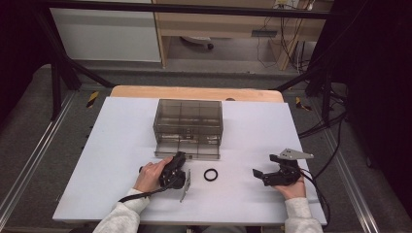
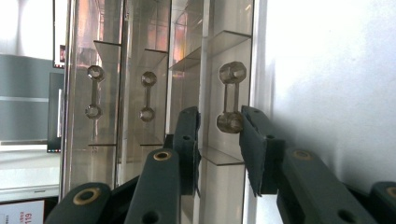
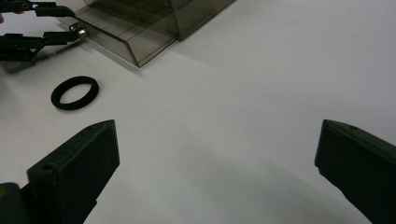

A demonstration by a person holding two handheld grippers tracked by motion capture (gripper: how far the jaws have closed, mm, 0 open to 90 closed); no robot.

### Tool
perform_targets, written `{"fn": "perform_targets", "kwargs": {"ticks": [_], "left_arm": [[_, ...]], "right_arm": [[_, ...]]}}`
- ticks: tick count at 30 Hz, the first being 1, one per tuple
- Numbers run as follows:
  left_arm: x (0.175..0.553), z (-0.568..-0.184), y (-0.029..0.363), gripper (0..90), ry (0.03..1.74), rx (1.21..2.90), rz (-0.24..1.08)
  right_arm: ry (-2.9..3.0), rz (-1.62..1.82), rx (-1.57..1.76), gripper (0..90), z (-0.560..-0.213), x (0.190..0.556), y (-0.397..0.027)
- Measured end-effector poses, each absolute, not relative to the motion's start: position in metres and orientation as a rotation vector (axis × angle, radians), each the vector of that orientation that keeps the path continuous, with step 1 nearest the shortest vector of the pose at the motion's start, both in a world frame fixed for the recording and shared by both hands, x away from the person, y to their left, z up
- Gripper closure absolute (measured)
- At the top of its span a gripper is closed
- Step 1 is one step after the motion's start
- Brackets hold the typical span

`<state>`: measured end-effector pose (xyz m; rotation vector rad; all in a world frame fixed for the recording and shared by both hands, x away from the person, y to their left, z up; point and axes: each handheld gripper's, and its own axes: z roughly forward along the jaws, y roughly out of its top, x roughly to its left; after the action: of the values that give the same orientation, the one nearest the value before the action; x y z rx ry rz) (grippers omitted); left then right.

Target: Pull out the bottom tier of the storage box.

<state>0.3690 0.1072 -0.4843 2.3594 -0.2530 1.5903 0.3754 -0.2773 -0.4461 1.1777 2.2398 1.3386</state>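
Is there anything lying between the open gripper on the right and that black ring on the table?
Nothing visible. Bare white table lies between the right gripper and the black ring; the drawer box sits farther back.

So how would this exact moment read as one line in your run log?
left tongs: open around drawer handle | drawer: partly out | right tongs: open, idle | black ring: on table

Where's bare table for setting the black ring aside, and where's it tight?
Free: the white table left of the drawer cabinet, the patch right of the cabinet, and the stretch between the black ring and the right tongs. Crowded: the cabinet's front, where the left tongs sit at the pulled-out drawer.
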Motion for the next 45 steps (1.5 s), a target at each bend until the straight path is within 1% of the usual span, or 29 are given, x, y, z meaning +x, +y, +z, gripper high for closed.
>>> {"fn": "perform_targets", "kwargs": {"ticks": [45], "left_arm": [[0.356, -0.485, 0.105, 67.5, -0.239, 2.377, 1.571]], "right_arm": [[2.236, 1.341, 1.174, 0.4, -0.445, 0.375, -0.278]]}}
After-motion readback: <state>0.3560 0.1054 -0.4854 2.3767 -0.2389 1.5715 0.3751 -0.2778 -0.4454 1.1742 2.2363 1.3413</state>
